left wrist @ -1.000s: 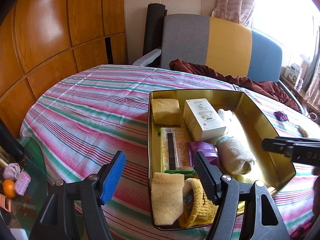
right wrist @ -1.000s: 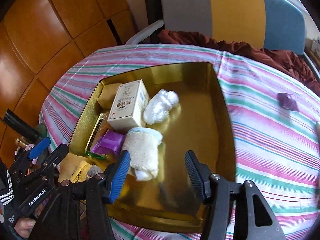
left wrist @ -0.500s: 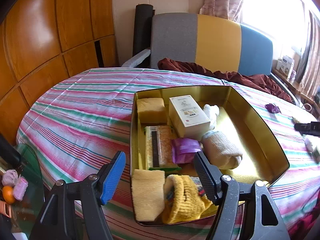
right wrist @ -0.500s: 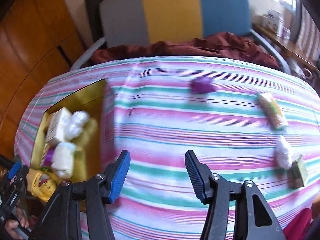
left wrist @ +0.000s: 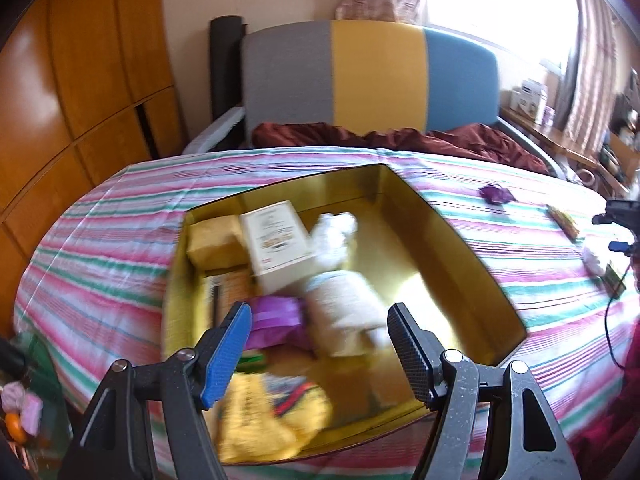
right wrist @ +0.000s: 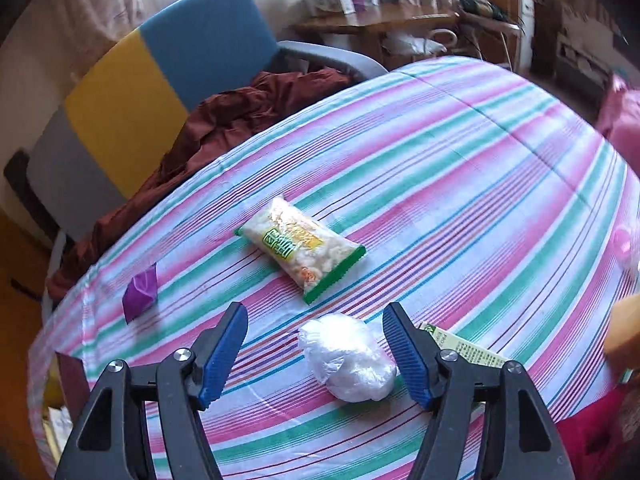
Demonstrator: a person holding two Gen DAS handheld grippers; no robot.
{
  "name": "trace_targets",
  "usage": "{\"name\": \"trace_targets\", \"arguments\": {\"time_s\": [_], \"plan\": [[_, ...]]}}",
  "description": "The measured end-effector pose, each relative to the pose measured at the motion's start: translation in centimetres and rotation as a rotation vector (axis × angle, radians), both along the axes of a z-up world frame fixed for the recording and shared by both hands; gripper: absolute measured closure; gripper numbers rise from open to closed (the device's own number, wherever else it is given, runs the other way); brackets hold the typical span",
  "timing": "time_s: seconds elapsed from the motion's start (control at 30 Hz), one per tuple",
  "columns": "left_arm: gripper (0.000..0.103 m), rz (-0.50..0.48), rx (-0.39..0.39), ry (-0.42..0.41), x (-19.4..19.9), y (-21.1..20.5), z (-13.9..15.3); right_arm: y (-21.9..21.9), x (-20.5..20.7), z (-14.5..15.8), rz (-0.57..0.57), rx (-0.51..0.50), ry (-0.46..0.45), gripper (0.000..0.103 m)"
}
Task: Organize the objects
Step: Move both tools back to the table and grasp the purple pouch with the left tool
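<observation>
A gold tin (left wrist: 440,236) on the striped tablecloth (right wrist: 460,168) holds a white box (left wrist: 278,240), a purple packet (left wrist: 276,320), a cream sock roll (left wrist: 344,308), a yellow knit (left wrist: 272,420) and other items. My left gripper (left wrist: 318,312) hovers open over the tin's near end, holding nothing. My right gripper (right wrist: 314,312) hangs over the table's right side, its jaws opening. A white plastic wad (right wrist: 346,356) lies between them, near the right finger, untouched. Beyond lie a snack packet (right wrist: 300,248) and a purple wrapper (right wrist: 140,290). A green-white packet (right wrist: 464,346) pokes out behind the right finger.
A grey, yellow and blue chair (left wrist: 372,76) with a maroon cloth (left wrist: 360,136) stands behind the table. Wooden panels (left wrist: 60,80) line the left wall. A cluttered desk (right wrist: 380,20) sits at the back right. A pink object (right wrist: 622,240) lies at the table's right edge.
My right gripper swung from above the tin to the loose items on the table's right side, and its jaws widened. My left gripper shifted over the tin's near end and rolled slightly.
</observation>
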State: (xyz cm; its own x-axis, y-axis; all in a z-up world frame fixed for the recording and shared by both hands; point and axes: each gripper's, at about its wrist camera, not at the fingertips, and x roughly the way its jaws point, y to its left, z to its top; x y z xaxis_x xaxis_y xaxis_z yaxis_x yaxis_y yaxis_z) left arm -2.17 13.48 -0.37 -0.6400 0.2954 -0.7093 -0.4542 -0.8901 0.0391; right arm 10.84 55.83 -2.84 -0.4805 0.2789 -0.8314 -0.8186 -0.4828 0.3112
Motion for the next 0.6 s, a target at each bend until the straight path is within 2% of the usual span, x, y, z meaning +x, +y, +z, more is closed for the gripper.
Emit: {"name": "trace_targets", "arguments": {"time_s": [0.17,0.37,0.6], "plan": [[0.032,-0.085,0.000,-0.016,0.2,4.6,0.3,0.4,0.8,-0.3,-0.008,-0.089,0.063,0.031],[0.032,-0.193,0.016,-0.025,0.4,10.4,1.6,1.2,2.4,0.1,-0.076,-0.113,0.132,0.031],[0.032,-0.263,0.018,-0.147,-1.9,18.0,1.6,2.5,4.5,0.2,-0.152,-0.167,0.232,0.030]]}}
